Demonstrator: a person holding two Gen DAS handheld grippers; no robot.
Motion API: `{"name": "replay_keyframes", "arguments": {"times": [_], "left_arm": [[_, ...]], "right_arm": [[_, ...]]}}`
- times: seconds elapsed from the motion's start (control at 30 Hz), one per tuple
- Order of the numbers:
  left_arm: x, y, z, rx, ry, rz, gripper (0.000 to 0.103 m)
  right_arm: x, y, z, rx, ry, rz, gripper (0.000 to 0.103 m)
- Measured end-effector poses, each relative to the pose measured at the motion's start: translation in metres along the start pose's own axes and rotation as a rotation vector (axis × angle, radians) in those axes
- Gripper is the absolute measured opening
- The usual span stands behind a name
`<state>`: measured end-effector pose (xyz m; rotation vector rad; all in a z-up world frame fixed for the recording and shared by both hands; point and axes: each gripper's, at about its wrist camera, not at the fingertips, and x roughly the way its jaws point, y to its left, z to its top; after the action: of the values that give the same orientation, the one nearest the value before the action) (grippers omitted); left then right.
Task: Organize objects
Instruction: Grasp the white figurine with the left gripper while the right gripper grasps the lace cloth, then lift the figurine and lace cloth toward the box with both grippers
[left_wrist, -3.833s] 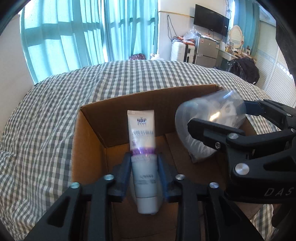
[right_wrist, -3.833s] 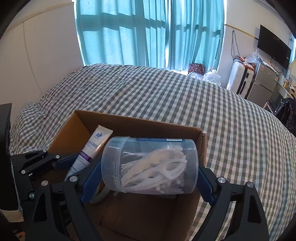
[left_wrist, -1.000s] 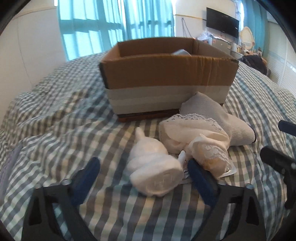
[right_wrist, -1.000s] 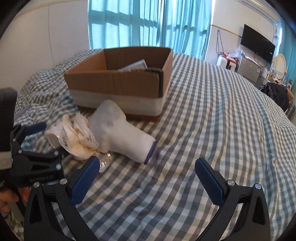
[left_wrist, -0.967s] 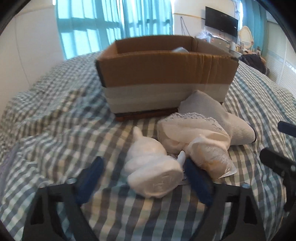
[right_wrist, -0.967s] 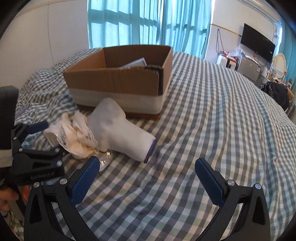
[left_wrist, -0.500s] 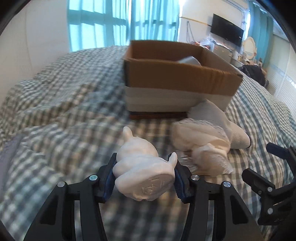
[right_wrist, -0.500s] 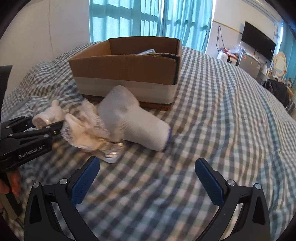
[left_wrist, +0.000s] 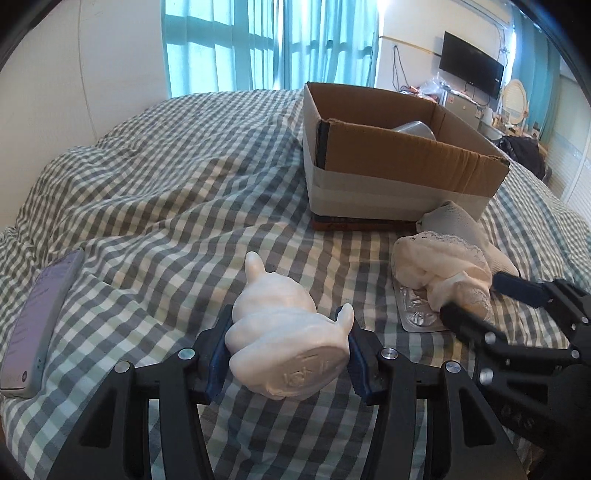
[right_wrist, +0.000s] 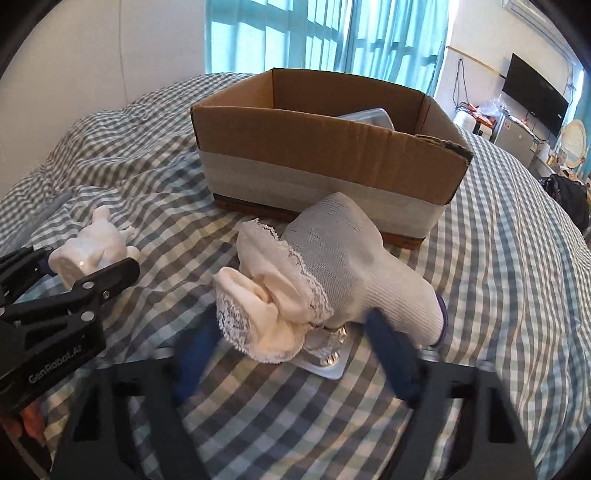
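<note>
Figurine (left_wrist: 284, 332) sits clamped in our left gripper (left_wrist: 288, 360); our right gripper (right_wrist: 295, 350) has just been closing, straddling lace cloth (right_wrist: 266, 314), pads not visibly pressing.

White figurine (left_wrist: 284, 332) lies tipped on the bed, base toward the camera. Lace-trimmed cream cloth (right_wrist: 273, 299) rests against a grey-white sock (right_wrist: 354, 258), over a foil blister pack (right_wrist: 325, 360), beside an open cardboard box (right_wrist: 325, 155).

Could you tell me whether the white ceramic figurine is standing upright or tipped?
Tipped: the white ceramic figurine lies sideways, stamped base facing the camera.
</note>
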<state>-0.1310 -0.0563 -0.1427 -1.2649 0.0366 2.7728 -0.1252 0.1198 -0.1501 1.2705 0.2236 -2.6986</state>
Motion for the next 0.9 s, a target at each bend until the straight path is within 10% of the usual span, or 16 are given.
{"name": "replay_keyframes", "arguments": {"times": [0.3, 0.9], "left_arm": [[0.002, -0.005, -0.005, 0.011, 0.015, -0.031, 0.055], [-0.052, -0.046, -0.024, 0.07, -0.015, -0.051, 0.054]], "right_arm": [[-0.005, -0.002, -0.005, -0.013, -0.007, 0.011, 0.016], [-0.076, -0.023, -0.043, 0.039, -0.042, 0.083, 0.014]]}}
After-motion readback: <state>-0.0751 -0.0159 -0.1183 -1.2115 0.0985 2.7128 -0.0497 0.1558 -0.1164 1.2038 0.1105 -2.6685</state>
